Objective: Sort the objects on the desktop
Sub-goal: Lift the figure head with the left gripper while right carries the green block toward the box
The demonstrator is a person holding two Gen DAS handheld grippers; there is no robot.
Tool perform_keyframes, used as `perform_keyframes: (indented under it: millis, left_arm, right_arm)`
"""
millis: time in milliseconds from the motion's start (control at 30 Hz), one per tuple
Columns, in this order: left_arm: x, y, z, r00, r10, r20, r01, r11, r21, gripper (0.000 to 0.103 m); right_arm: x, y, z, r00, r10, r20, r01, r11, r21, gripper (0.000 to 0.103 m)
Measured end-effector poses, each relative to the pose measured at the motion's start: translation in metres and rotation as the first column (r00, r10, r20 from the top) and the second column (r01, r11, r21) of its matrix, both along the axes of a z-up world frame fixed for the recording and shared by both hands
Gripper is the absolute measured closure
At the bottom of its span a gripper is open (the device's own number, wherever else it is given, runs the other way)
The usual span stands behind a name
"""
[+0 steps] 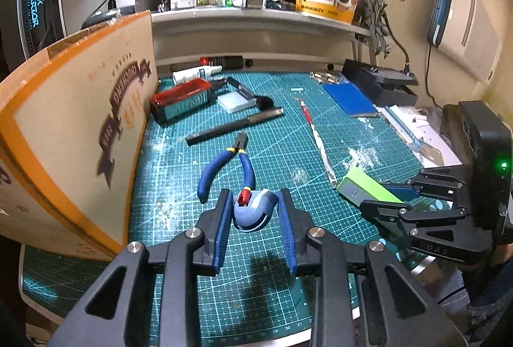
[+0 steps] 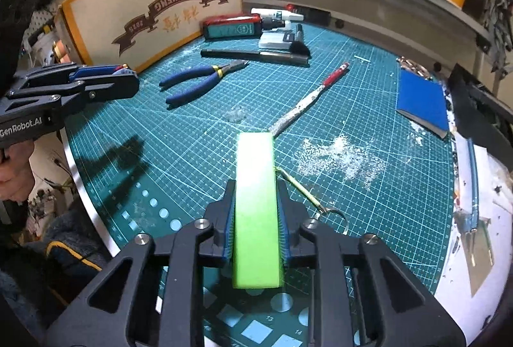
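In the left wrist view my left gripper (image 1: 255, 202) is shut on a small blue and white model part (image 1: 255, 212) with a red tip, held a little above the green cutting mat (image 1: 192, 283). The right wrist view shows that left gripper (image 2: 130, 76) at the left edge with the model part (image 2: 121, 68) between its pads. My right gripper (image 2: 256, 190) is shut on a long bright green block (image 2: 256, 212), whose far end points at the mat's middle. From the left camera, the right gripper (image 1: 389, 198) and green block (image 1: 368, 186) are at the right.
Blue-handled pliers (image 1: 237, 161), a black pen-like tool (image 1: 234, 125), a red-handled file (image 1: 315, 135) and a blue pad (image 1: 349, 98) lie on the mat. A red and green case (image 1: 182, 100) rests by a tall cardboard box (image 1: 80, 122) on the left. A shelf (image 1: 256, 16) runs behind.
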State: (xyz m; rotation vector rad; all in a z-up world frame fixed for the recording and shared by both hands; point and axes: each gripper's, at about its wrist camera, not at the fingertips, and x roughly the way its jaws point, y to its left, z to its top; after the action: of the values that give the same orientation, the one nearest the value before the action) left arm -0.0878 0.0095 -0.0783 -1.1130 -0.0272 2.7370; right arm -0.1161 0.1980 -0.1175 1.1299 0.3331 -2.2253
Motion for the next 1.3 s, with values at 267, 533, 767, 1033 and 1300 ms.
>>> perform_keyframes:
  millis: [267,533,767,1033,1300]
  left_arm:
    - [0.004,-0.007,0.026,0.998,0.016,-0.063,-0.016,1.000,-0.002,0.074]
    - [0.007,-0.014,0.066,0.987,0.035,-0.158,-0.036,0.999,-0.007,0.074]
    - [0.018,-0.021,0.105,0.967,0.056,-0.247,-0.063,0.998,-0.023,0.074]
    - [0.024,-0.031,0.137,0.949,0.124,-0.291,-0.142,0.989,-0.044,0.074]
    - [0.041,-0.050,0.149,0.933,0.174,-0.317,-0.201,0.978,-0.054,0.074]
  right_arm:
    - [0.005,0.006,0.035,0.995,-0.082,-0.049,0.082,0.997,-0.011,0.082]
    - [0.015,0.016,0.110,0.961,-0.179,-0.209,0.166,0.983,-0.081,0.082]
    - [0.029,0.015,0.181,0.910,-0.206,-0.361,0.171,0.977,-0.127,0.083]
    - [0.036,0.003,0.222,0.878,-0.192,-0.439,0.138,0.979,-0.152,0.083]
    - [0.039,-0.013,0.229,0.882,-0.162,-0.442,0.101,0.982,-0.158,0.083]
